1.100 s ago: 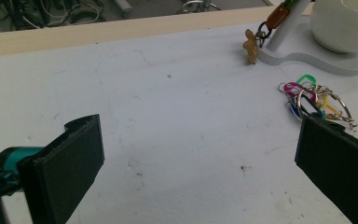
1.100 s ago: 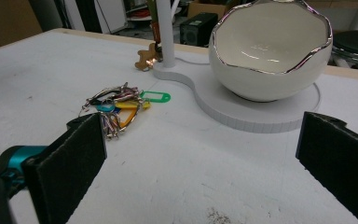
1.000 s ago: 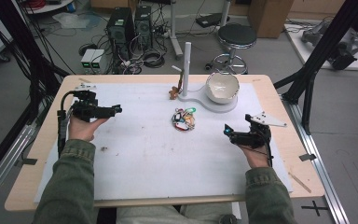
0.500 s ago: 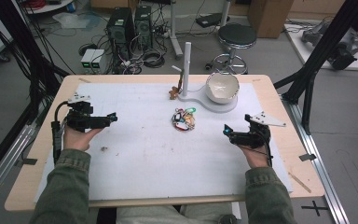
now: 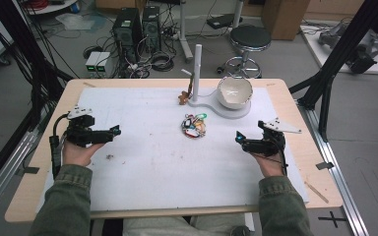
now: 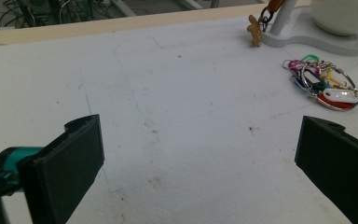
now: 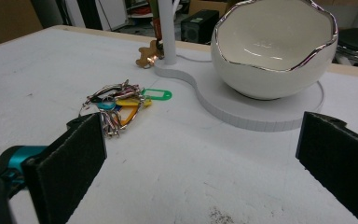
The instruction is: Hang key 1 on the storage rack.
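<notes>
A bunch of keys with coloured tags (image 5: 193, 125) (image 6: 324, 84) (image 7: 119, 105) lies on the white mat in the middle of the table. Behind it a white stand (image 5: 226, 109) (image 7: 256, 116) carries a silver-rimmed white bowl (image 5: 235, 92) (image 7: 272, 51) and an upright post (image 5: 197, 64). A small brown charm (image 5: 182, 98) (image 6: 254, 30) (image 7: 145, 53) hangs by the post. My left gripper (image 5: 115, 131) (image 6: 198, 140) hovers at the left, open and empty, pointing towards the keys. My right gripper (image 5: 238, 137) (image 7: 200, 140) is at the right, open and empty, aimed at the keys and bowl.
The white mat (image 5: 152, 167) covers most of the wooden table (image 5: 24, 206). A small dark speck (image 5: 110, 157) lies near my left hand. Black frame poles (image 5: 332, 73) rise at both sides. A stool (image 5: 248, 39) and computers (image 5: 135, 29) stand on the floor beyond.
My left gripper has drawn back towards the person's side of the table, staying open. The right gripper and the keys have not moved.
</notes>
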`<state>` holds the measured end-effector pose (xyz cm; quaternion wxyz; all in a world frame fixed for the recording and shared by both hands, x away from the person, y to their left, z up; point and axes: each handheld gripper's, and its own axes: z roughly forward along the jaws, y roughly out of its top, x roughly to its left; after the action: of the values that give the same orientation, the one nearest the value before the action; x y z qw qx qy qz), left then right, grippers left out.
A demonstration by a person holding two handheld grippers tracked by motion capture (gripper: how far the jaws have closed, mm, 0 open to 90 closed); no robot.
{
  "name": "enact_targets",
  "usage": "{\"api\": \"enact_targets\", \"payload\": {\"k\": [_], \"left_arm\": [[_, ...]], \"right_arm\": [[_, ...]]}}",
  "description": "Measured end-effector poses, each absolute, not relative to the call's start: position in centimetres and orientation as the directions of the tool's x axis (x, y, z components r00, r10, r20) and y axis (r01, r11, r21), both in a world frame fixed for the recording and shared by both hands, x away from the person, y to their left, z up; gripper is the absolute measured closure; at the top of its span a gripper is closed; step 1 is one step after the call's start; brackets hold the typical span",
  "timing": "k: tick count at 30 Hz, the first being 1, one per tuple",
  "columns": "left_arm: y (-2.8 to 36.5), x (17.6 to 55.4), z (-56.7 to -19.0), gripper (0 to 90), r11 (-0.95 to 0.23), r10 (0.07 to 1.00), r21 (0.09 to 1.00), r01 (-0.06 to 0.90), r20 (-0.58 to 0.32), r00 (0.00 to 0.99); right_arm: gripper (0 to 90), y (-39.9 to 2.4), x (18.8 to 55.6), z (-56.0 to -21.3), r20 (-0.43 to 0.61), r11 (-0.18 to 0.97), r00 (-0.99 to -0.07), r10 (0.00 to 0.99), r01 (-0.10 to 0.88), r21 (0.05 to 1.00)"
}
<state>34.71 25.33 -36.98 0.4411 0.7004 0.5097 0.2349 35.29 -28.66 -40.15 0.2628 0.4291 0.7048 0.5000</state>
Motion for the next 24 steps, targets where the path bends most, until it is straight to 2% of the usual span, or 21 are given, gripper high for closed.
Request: {"api": "enact_targets", "payload": {"k": [24], "left_arm": [[27.2,31.4,-39.9,1.7,-0.061,0.935,0.851,0.521,-0.133,0.328]], "right_arm": [[0.7,-27.9,36.0,-40.8,0.07,0.168,-0.503,0.862,0.413,0.895]]}}
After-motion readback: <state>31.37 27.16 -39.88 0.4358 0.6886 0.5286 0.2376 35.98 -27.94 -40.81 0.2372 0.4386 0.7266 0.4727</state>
